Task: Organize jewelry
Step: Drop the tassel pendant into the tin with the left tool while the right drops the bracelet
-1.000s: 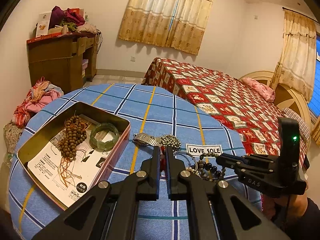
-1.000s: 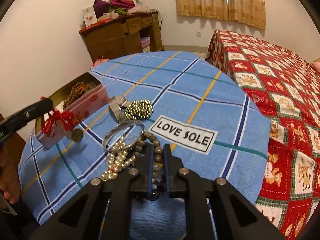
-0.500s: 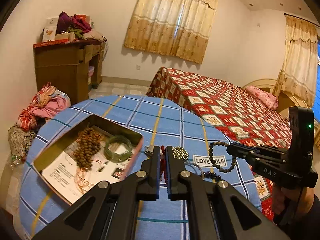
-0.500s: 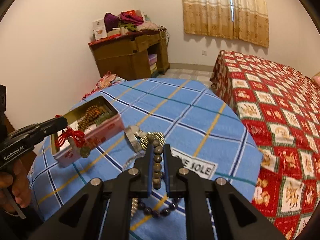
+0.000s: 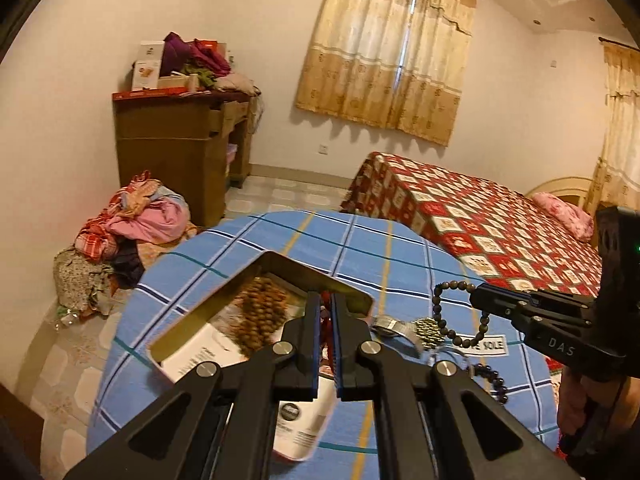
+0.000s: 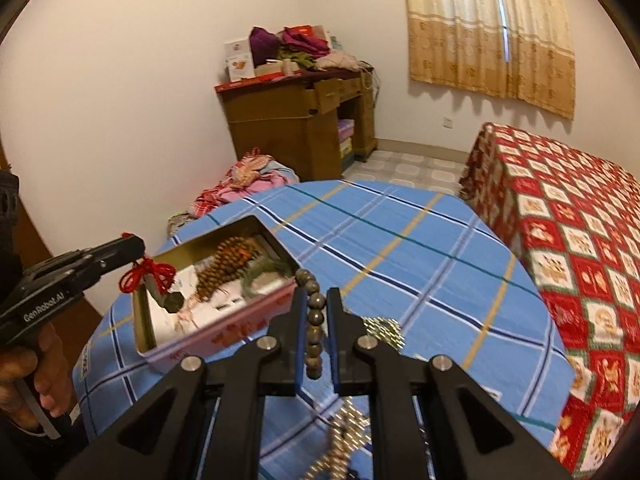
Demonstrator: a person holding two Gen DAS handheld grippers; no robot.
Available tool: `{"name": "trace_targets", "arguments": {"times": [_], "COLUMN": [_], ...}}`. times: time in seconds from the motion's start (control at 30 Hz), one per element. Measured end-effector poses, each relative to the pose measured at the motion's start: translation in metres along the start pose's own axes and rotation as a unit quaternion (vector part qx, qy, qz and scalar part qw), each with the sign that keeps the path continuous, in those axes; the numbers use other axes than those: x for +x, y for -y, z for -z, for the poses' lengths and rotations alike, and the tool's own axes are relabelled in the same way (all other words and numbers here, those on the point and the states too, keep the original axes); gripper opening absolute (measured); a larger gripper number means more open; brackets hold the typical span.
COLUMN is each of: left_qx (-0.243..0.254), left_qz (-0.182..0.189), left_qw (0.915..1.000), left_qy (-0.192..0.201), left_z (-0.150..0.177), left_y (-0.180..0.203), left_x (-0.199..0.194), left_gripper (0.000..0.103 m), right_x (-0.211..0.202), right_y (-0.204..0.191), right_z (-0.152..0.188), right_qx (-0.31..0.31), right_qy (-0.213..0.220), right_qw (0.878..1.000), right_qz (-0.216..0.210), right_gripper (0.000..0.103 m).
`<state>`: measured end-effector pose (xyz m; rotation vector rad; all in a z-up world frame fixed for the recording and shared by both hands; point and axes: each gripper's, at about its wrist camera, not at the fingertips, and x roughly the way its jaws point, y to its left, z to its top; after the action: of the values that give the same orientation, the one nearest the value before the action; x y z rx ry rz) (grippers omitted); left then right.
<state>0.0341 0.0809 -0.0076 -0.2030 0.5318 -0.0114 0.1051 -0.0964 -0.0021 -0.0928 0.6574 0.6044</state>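
**Two pieces in the air, both loosely hung**

The left gripper point(image 6: 138, 246) is clamped on a red knotted cord charm with a dark pendant point(image 6: 154, 280), dangling over the near-left end of the open rectangular tin w/ pink sides point(image 6: 224, 330). The right gripper point(image 6: 313, 304) is closed on a dark round-bead bracelet point(image 6: 314, 324), raised above the blue plaid tablecloth point(image 6: 400, 240), right of the tin.

Risks: the charm is held by its cord only, so a swing could drop the pendant outside the tin wall or snag it on the rim. The bracelet is pinched at one spot; its hanging loop point(image 5: 460, 312) could catch the pearl strand point(image 6: 340, 436) below & drag it off the cloth.

Vs. a second ago: both pieces were lower, the bracelet resting on the pile near the "LOVE SOLE" label; now both have been lifted & carried toward the tin. Wooden beads point(image 6: 224, 268) & green bangle point(image 6: 264, 270) inside are unchanged.
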Motion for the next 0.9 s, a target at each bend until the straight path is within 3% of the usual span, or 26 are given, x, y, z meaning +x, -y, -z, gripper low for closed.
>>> {"name": "trace_targets", "arguments": {"times": [0.4,0.9], "left_qx": [-0.002,0.000], "left_qz": [-0.043,-0.066], "left_qw": [0.9991,0.9974], "left_qy": [-0.003,-0.029], "left_z": [-0.001,-0.003], "left_y": [-0.028,-0.054], "left_x": [0.009,0.037], "left_gripper": [0.004,0.004], "right_x": [0.031,0.070], "right_y": [-0.035,-0.062], "right_z": [-0.019,-0.015], "right_qx": [-0.022,-0.032], "right_qy": [0.000,-0.024], "right_qw": [0.999,0.998], "right_qz": [-0.041,-0.055], "right_gripper": [0.012,0.012]}}
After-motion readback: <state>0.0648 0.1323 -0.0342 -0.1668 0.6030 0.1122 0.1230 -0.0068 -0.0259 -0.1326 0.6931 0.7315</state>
